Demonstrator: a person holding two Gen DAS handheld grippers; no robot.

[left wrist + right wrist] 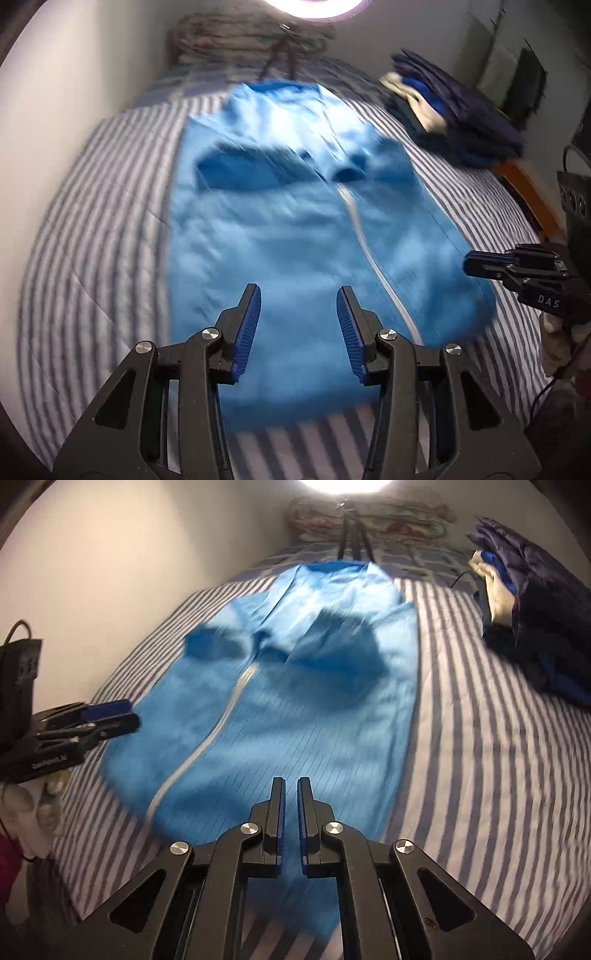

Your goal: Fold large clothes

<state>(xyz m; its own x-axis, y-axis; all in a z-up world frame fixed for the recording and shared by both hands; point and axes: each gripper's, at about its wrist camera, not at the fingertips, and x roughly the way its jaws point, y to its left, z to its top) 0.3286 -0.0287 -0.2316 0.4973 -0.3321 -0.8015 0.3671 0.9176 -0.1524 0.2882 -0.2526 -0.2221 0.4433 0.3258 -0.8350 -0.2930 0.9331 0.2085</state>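
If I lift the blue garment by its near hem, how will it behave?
Likely floppy: the blue garment lies flat and wrinkled on the striped bed. Probably light, since the cloth looks thin. Its sheen suggests it may slip.

My grippers' matt black plastic arms carry ribbed blue pads (246, 332) and shiny metal screws (331, 828) above smooth, faintly glossy blue cloth (295, 229).

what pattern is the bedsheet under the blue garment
Grey and white stripes on the bedsheet, clearest in the right wrist view.
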